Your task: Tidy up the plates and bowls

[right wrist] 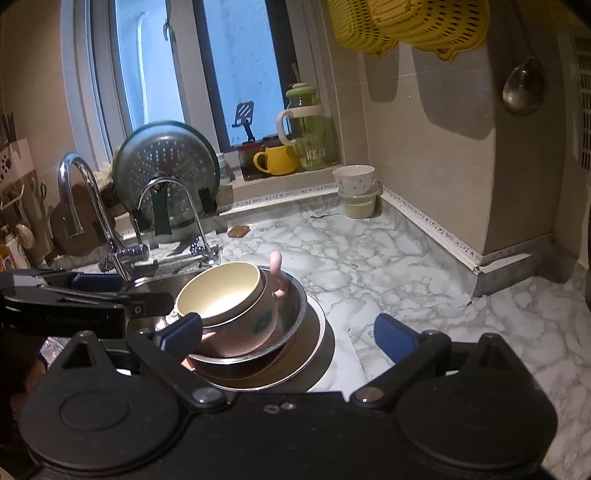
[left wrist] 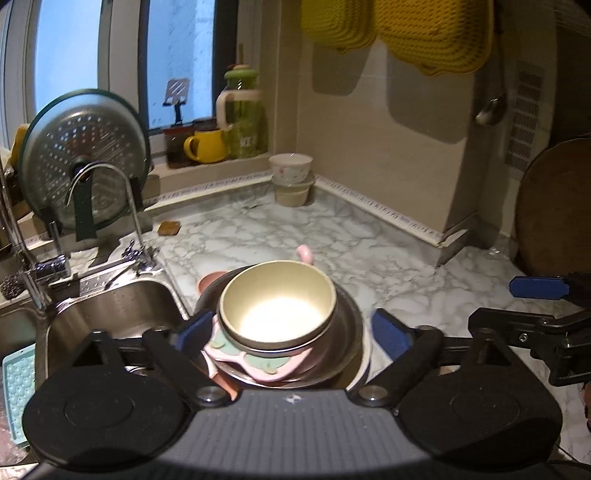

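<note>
A cream bowl (left wrist: 277,306) sits on top of a pink cup with green flower marks (left wrist: 258,360), inside a steel bowl (left wrist: 347,332) on a steel plate, at the counter edge beside the sink. In the right wrist view the same stack shows the cream bowl (right wrist: 221,291), the pink cup (right wrist: 255,325), the steel bowl (right wrist: 291,317) and the plate (right wrist: 317,354). My left gripper (left wrist: 291,332) is open, its fingers either side of the stack. My right gripper (right wrist: 288,332) is open, with the stack between its fingers. The right gripper also shows in the left wrist view (left wrist: 532,299).
A steel sink (left wrist: 110,314) with two taps lies to the left. A pot lid (left wrist: 85,155) stands in a rack behind it. A white bowl on a lidded tub (left wrist: 291,177) stands in the far corner. Yellow colanders (left wrist: 399,29) hang above. A wooden board (left wrist: 557,206) leans at right.
</note>
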Available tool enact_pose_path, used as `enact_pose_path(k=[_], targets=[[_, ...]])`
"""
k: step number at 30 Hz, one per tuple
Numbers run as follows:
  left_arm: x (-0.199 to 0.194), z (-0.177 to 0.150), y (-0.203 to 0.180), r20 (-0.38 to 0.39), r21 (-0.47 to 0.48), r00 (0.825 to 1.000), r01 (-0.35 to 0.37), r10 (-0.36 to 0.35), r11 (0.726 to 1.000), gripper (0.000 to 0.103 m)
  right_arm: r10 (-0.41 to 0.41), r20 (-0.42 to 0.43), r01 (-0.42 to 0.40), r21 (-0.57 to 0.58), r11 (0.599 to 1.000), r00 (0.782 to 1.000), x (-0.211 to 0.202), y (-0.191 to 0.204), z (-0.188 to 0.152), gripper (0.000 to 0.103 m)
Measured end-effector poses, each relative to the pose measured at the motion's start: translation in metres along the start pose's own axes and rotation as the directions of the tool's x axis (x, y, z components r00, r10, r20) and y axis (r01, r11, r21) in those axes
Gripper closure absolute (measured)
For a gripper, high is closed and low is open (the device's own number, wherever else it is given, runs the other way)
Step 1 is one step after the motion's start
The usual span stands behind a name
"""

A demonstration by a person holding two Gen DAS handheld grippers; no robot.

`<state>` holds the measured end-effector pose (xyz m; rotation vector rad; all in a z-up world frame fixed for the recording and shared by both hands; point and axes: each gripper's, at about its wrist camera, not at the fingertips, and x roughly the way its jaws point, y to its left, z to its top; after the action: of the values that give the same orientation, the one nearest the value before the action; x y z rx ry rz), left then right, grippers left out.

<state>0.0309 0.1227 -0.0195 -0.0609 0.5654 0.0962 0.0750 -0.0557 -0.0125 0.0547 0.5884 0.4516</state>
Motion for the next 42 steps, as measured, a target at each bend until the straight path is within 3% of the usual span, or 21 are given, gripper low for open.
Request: enact_pose_path(k=[4, 21, 42], targets=[[-0.005, -0.004, -0.009, 0.042, 0.019, 0.999, 0.027, -0.028, 0.999, 0.000, -0.024, 0.026, 0.024, 0.001, 1.000, 0.999, -0.008, 0.001, -0.004, 0.000], [0.008, -0.006, -0.021, -0.007, 0.011, 0.998, 0.066, -0.066, 0.998, 0.000, -0.067, 0.022, 0.065, 0.064, 0.996, 0.998, -0.014, -0.009, -0.013, 0.000], [0.009, -0.002, -0.024, 0.002, 0.010, 0.996, 0.088, -0.088, 0.996, 0.000, -0.085, 0.020, 0.083, 0.088, 0.993, 0.996, -0.015, -0.014, -0.013, 0.000]])
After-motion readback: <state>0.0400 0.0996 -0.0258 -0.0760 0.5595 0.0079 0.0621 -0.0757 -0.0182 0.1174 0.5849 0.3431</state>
